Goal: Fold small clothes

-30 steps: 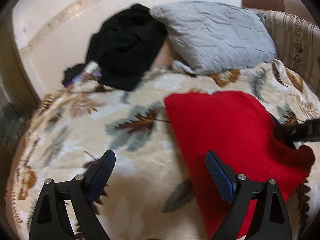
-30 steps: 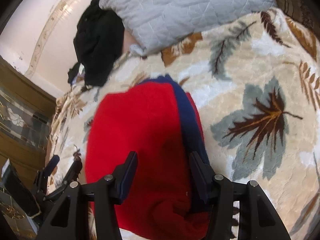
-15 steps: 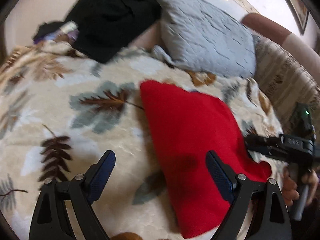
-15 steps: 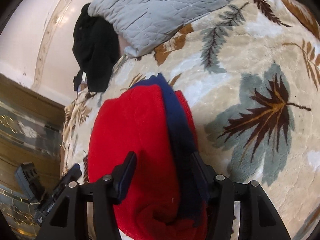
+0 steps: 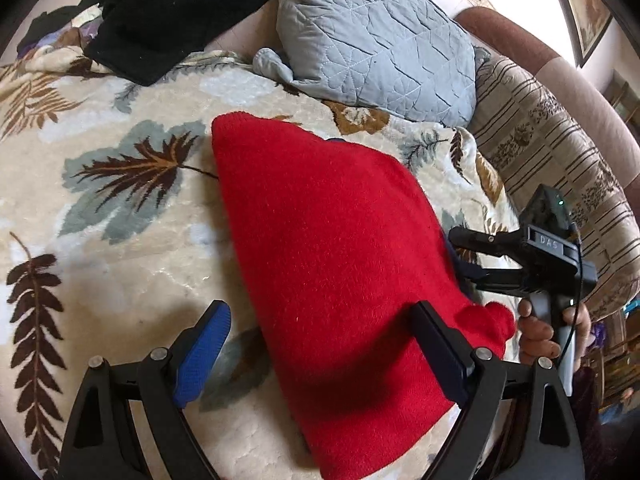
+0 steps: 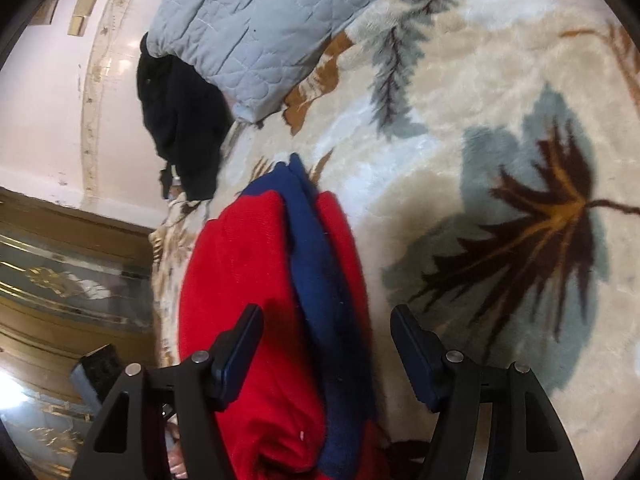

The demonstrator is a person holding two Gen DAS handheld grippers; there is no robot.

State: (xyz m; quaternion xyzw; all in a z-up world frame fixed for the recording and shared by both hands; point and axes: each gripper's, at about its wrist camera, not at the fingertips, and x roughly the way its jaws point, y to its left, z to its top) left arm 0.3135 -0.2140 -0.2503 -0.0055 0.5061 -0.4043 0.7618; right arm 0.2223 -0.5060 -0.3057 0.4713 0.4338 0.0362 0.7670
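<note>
**A:** What is the biggest thing here?

**B:** A fluffy cream blanket [image 5: 120, 256] with big leaf pictures covers the whole surface. Behind it is a pale wall [image 6: 52, 92]. A grey quilted pillow [image 5: 376, 36] lies at the far end, with a heap of black clothes [image 5: 168, 8] just beside it.

**A:** And the thing to fold?

**B:** A red garment [image 5: 340, 248] lies folded on the middle of the blanket. The right wrist view shows a dark blue layer [image 6: 320, 272] tucked between its red layers. The left view shows barely a sliver of that blue.

**A:** What does only the left view show?

**B:** A striped sofa back [image 5: 560, 168] at the right, and the right gripper [image 5: 460, 254] at the garment's right edge, held by a hand [image 5: 544, 332].

**A:** And the grippers?

**B:** The left gripper [image 5: 320, 344] is spread wide over the garment's near edge, holding nothing. The right gripper [image 6: 326, 344] is wide too, with the folded edge between its fingers; whether they touch the cloth is hard to tell.
</note>
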